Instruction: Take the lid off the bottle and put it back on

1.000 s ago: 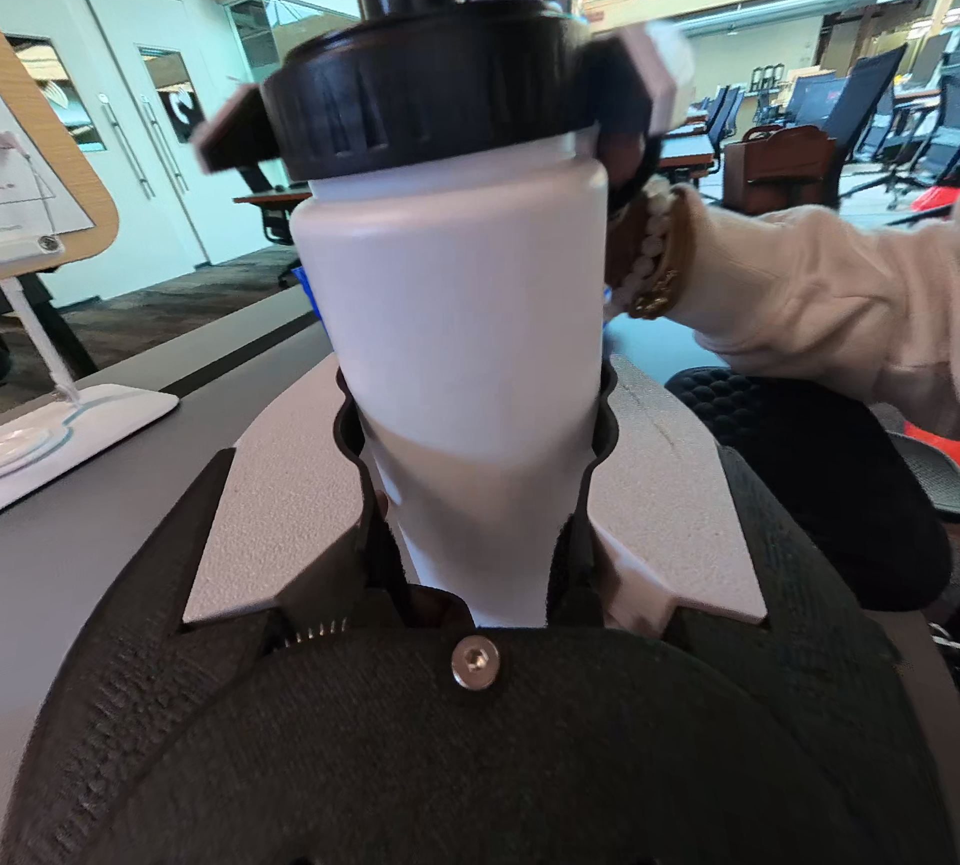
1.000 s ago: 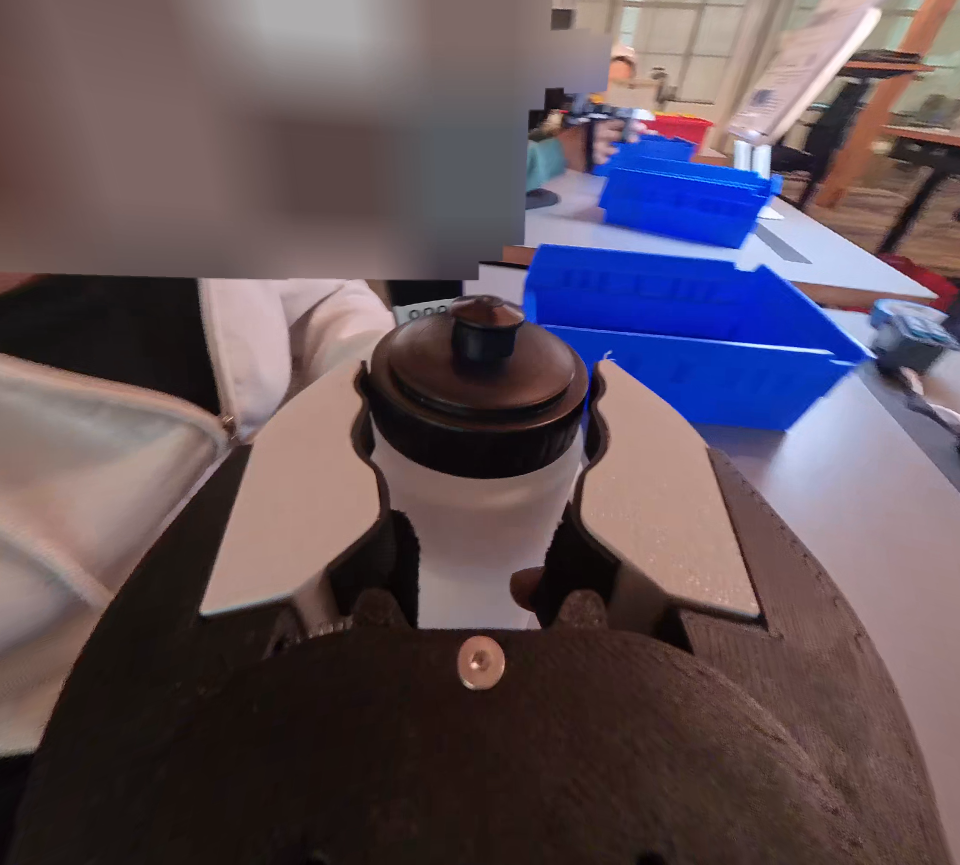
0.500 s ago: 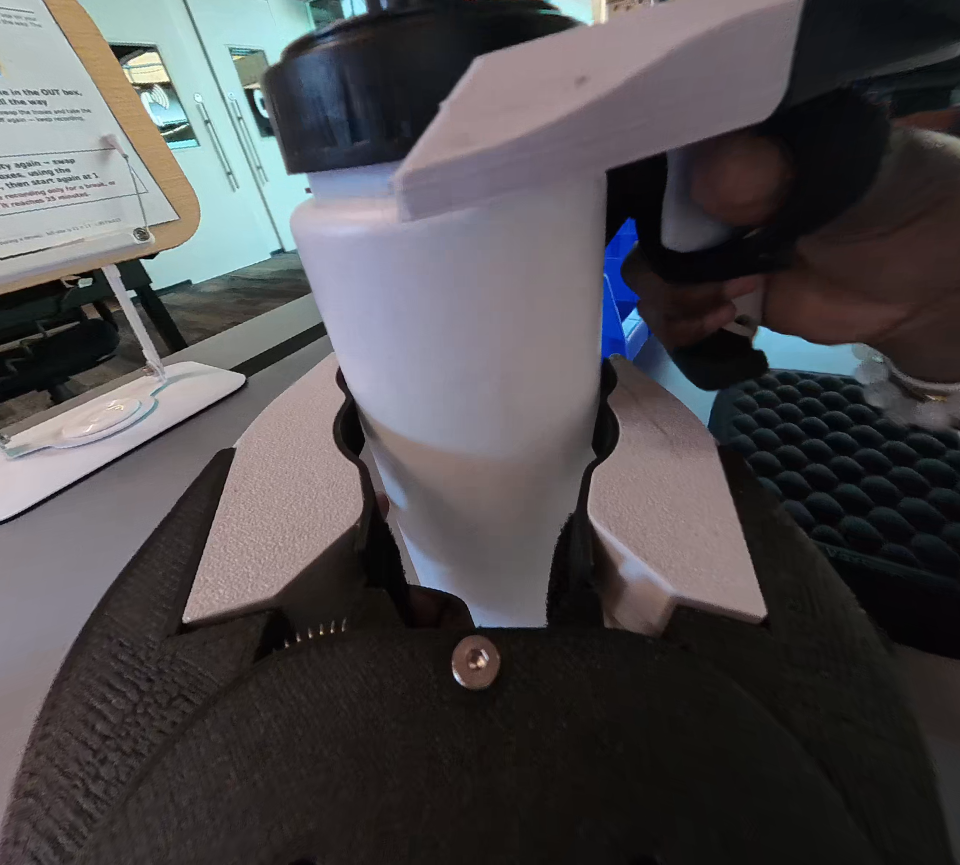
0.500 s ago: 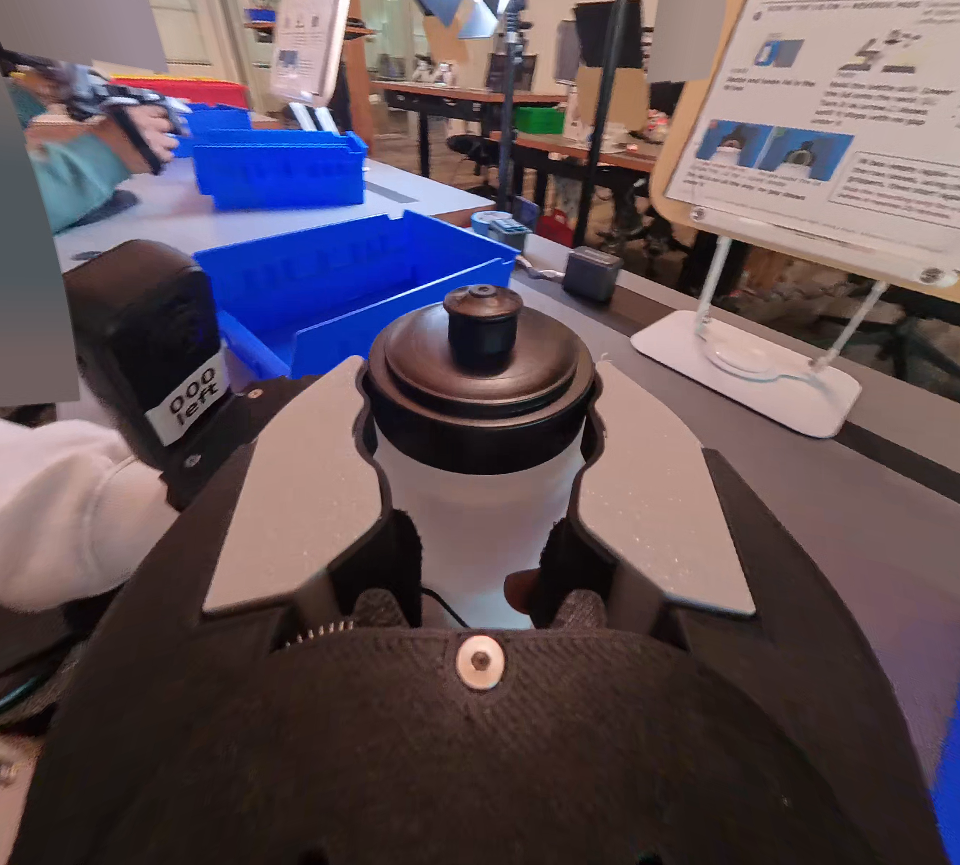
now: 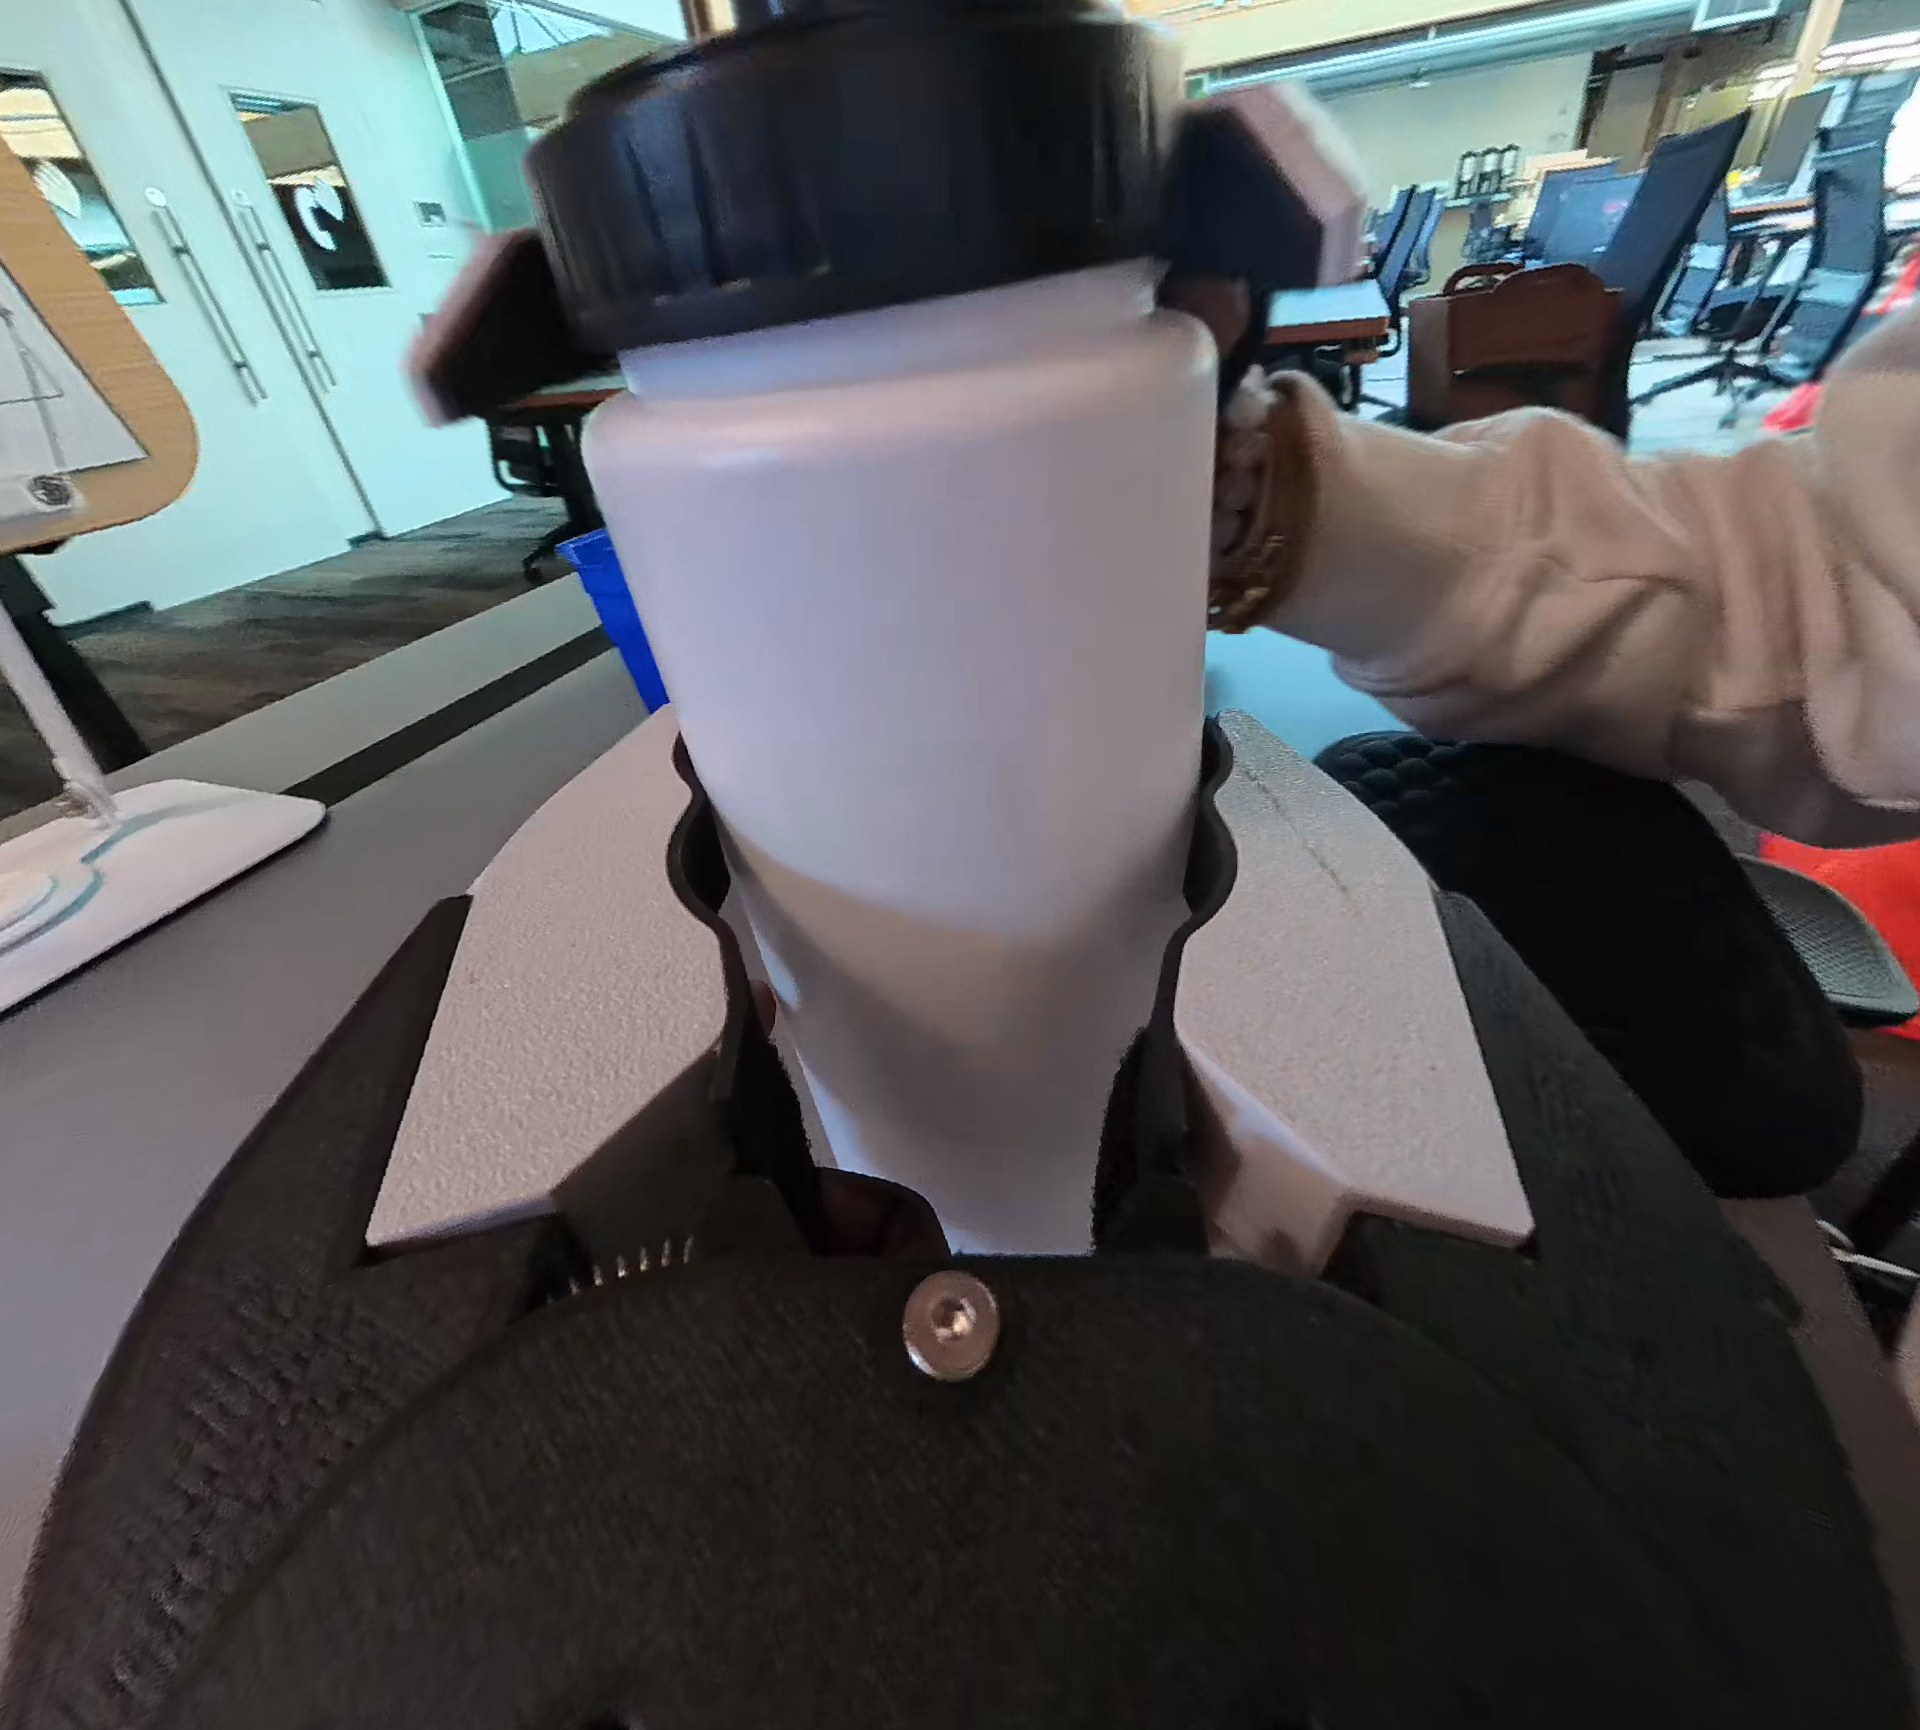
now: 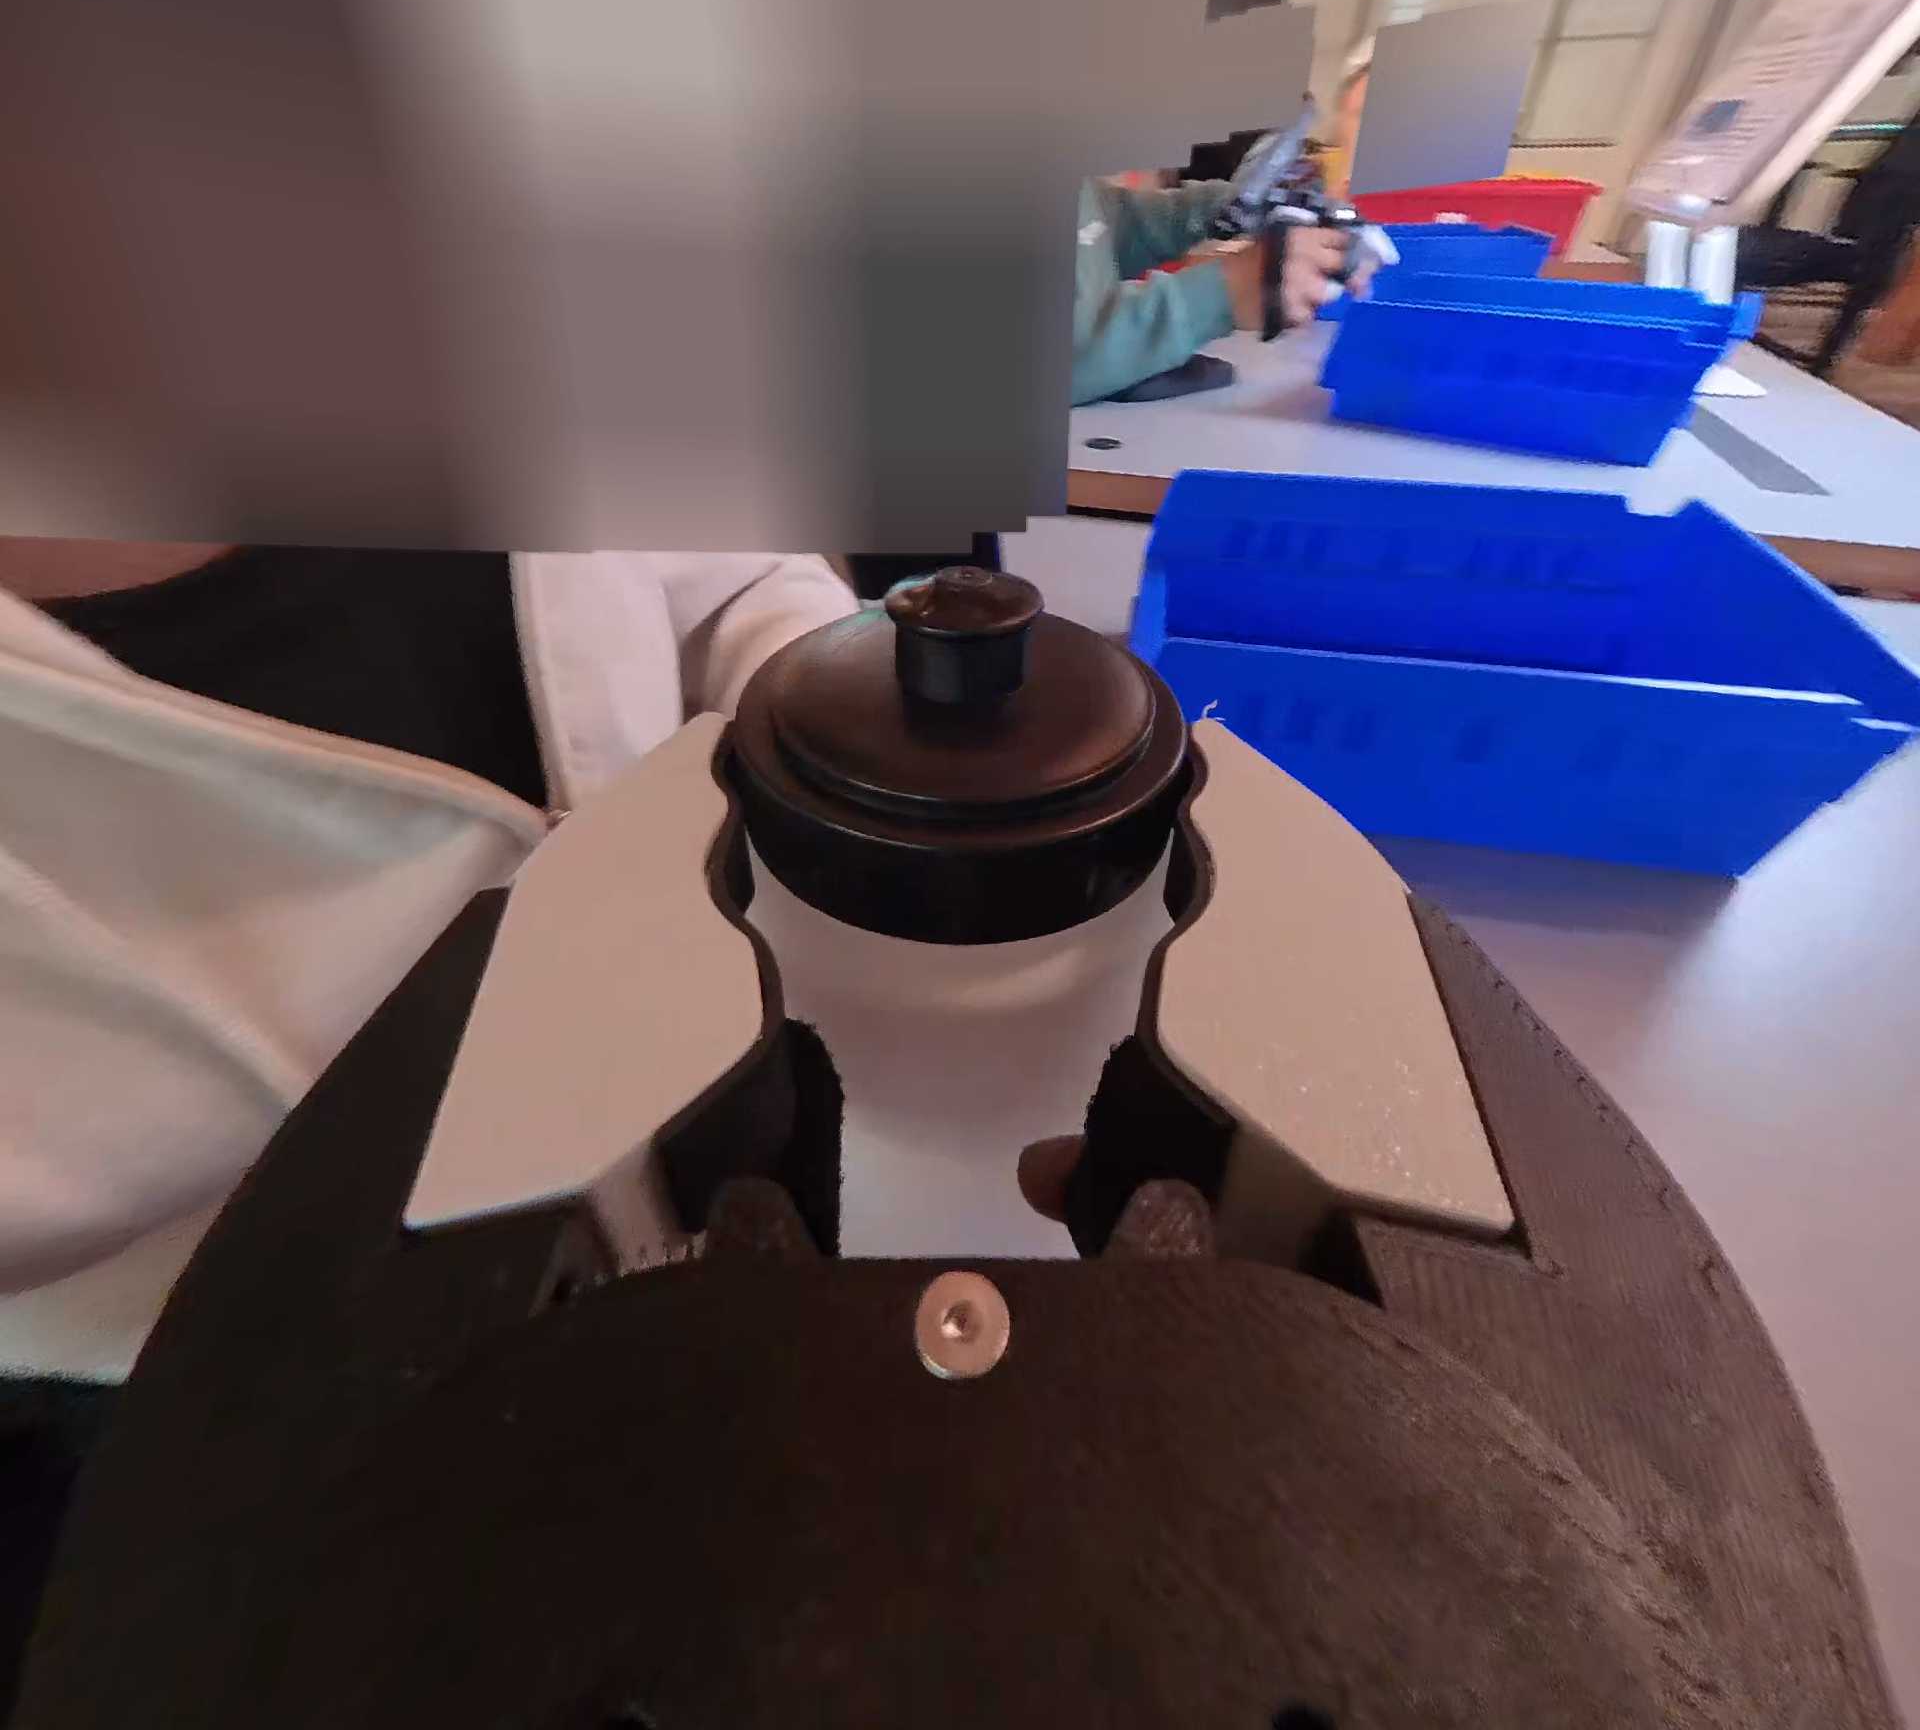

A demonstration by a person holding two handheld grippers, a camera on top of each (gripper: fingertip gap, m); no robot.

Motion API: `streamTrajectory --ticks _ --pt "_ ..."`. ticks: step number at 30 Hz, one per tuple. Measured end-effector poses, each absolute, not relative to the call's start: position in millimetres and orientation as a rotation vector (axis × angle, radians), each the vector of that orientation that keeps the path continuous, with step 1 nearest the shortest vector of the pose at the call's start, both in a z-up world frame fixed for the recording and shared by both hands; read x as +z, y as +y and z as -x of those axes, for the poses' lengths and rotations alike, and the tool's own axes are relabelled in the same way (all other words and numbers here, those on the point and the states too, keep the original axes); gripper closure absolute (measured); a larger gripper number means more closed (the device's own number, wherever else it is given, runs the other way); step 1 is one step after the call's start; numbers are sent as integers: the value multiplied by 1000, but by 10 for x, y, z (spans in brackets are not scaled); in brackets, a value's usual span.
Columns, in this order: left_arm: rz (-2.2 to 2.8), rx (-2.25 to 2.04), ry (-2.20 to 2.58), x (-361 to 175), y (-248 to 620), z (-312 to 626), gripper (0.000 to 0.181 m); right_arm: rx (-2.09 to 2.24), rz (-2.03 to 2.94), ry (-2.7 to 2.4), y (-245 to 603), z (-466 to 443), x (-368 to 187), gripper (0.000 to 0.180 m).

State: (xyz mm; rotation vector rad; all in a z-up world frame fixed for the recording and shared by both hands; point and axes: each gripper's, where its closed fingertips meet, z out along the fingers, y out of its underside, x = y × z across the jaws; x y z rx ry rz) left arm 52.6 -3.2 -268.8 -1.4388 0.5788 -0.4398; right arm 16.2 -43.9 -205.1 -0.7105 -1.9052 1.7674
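Item: bottle [image 5: 904, 641], white translucent plastic with a tapering body, fills the centre of the left wrist view and stands upright. Its base is out of sight, so whether it rests on the grey worktop [image 5: 208, 1005] cannot be told.

Closure: lid [image 6: 956, 776], black, wide, ribbed round its skirt, with a pull spout on top; centre of the right wrist view. It sits on the bottle neck; whether the thread is tight or partly loosened cannot be told.

Left tongs [image 5: 951, 849]: closed round the lower bottle body, scalloped inner faces bearing on both sides.

Right tongs [image 6: 958, 807]: closed on the lid skirt from either side. In the left wrist view their tips show as blurred blocks at the lid's left and right edges, suggesting a turn in progress.

Handling, by judgement: the bottle looks light and probably empty. Its wall is soft, squeezable plastic and smooth, so it may slip or buckle under a hard grip; hold low, where the taper seats in the scallops. The lid is stiff; its ribs offer purchase, so take it at the skirt, not the spout.

Surroundings: blue bin [image 6: 1507, 693] at right of the right wrist view; a person's white sleeve [image 5: 1558, 589] at right of the left wrist view.
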Motion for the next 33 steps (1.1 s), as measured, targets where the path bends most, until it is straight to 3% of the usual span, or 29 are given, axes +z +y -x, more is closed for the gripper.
streamTrajectory --ticks 2,3,9,12,14,19,25,31,33 --pt "1442 -400 572 -2691 -18 -519 92 1713 801 -1772 -385 -116 -1994 73" --pt "1442 -385 563 -2690 -13 -518 92 1678 872 -1686 -335 -103 -1962 68" --pt "1452 -324 515 -2690 23 -485 92 1351 1208 -1131 -171 -159 -1827 70" --pt "1454 -309 510 -2691 28 -484 92 1144 1277 -1037 -147 -158 -1908 81" --pt "1459 -309 509 -2693 31 -480 92 1073 1281 -1069 -157 -124 -1969 104" --pt "1458 -356 538 -2698 11 -485 92 1219 1208 -1309 -219 -100 -1981 104" --pt "1429 -443 645 -2702 -75 -612 93 1678 763 -1781 -425 -276 -1966 104" --pt "1438 -435 592 -2698 -33 -521 93 1817 709 -1815 -412 -192 -1954 103" --pt "1445 -399 575 -2700 -9 -494 93 1730 800 -1681 -356 -137 -1920 74"
